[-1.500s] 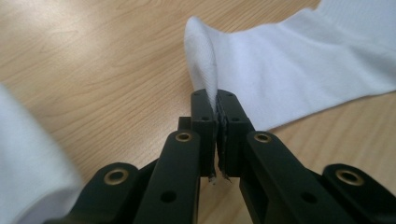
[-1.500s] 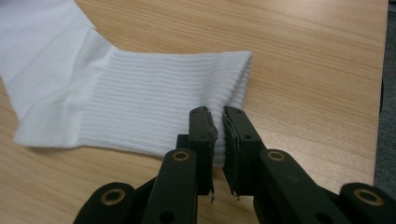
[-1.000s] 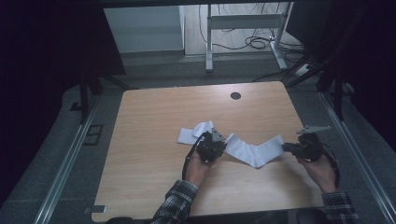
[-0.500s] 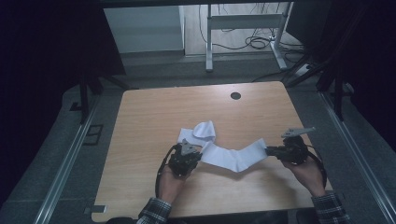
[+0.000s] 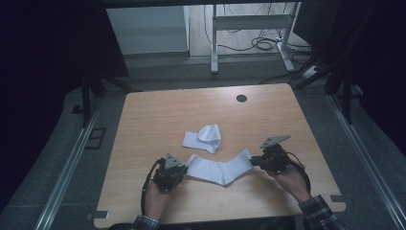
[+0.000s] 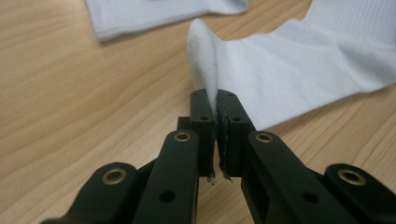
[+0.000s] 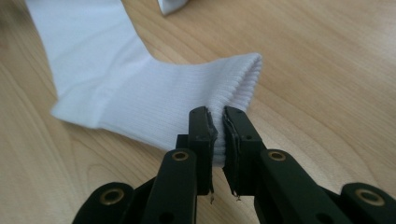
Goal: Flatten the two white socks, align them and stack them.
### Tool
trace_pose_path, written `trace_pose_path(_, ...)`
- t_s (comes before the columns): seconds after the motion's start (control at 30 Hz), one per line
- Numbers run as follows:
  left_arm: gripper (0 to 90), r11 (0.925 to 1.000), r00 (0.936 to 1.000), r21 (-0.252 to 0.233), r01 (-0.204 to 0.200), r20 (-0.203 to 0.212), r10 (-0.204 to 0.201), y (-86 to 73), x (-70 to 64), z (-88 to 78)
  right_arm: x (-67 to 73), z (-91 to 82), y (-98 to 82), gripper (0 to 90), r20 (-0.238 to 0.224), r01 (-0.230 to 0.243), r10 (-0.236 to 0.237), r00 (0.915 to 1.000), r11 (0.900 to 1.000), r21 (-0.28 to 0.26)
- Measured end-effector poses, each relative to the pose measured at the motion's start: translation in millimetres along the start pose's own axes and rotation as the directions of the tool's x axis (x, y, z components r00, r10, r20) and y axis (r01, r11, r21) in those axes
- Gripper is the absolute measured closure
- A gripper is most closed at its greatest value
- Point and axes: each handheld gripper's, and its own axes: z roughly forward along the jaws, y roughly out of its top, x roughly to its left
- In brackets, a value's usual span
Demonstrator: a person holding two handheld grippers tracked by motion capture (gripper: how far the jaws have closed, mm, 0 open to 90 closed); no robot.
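While both tools were clamped down, the sock [image 5: 219,169] lay stretched between them near the front edge of the worktop [image 5: 153,115], bent in a shallow V. It was plain white knit, soft and a bit limp, with fine ribbing on the cuff end. The left tool [image 6: 216,109] had its black jaws pressed together on the rounded toe end, pinching a thin fold of fabric that stood up from the wood. The right tool [image 7: 219,126] was pinching the edge of the ribbed cuff the same way. A second white sock [image 5: 203,139] sat just behind, partly folded over itself into a rounded lump, apart from the first one. So that was two socks and two tools, one in each hand. The worktop was pale wood grain with rounded corners and one small dark round hole [image 5: 242,98] near the far edge.
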Motion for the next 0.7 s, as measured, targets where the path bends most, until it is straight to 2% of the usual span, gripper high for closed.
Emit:
trace_pose_path(0.23,82.0,0.9989,0.9999,0.047,0.006,-0.011,-0.005,-5.3,-1.6,8.7,-4.0,10.8,-9.6,78.8,0.0,-0.008,0.009,1.0,0.999,0.046)
trace_pose_path(0.5,70.3,0.9994,0.9993,-0.006,0.034,-0.017,-0.034,2.6,5.5,1.1,-9.0,-0.5,-9.6,69.7,-0.001,-0.028,0.028,0.9996,1.0,-0.005)
trace_pose_path(0.7,66.6,0.9988,0.9991,-0.031,0.038,-0.016,-0.039,16.8,10.8,-1.4,-21.0,-7.2,-14.7,65.0,0.046,-0.047,0.048,0.9978,0.999,-0.018)
